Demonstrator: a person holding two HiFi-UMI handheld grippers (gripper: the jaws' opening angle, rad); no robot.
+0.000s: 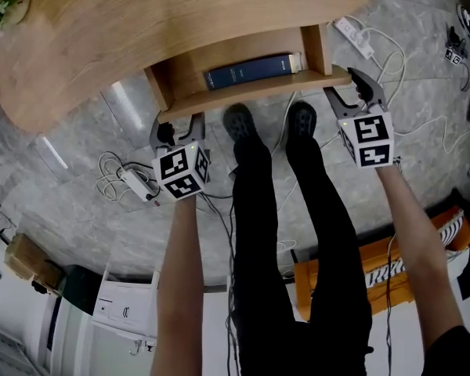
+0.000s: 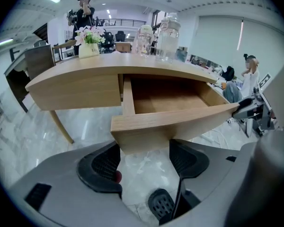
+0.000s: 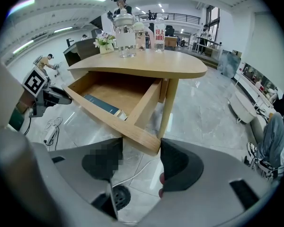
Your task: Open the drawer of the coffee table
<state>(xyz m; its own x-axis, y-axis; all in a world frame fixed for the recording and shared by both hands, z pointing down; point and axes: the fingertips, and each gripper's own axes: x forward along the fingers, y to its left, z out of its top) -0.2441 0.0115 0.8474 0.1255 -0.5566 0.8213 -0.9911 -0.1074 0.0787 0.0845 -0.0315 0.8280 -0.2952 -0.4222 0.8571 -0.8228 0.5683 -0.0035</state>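
Sadly, the book [image 1: 251, 70] carries gold spine lettering (too small to read); the left gripper [image 2: 145, 148] and right gripper [image 3: 141, 144] both gape wide, each straddling a front corner of the drawer [image 2: 180, 119].

The drawer [image 1: 254, 91], of pale wood, stands pulled well out from under the coffee table [image 1: 164, 14], whose curved top is of the same wood. Its front panel runs across just ahead of both claws. Its left end sits between the spread jaws of the left gripper [image 2: 144, 148], and its right corner between those of the right gripper [image 3: 142, 149].
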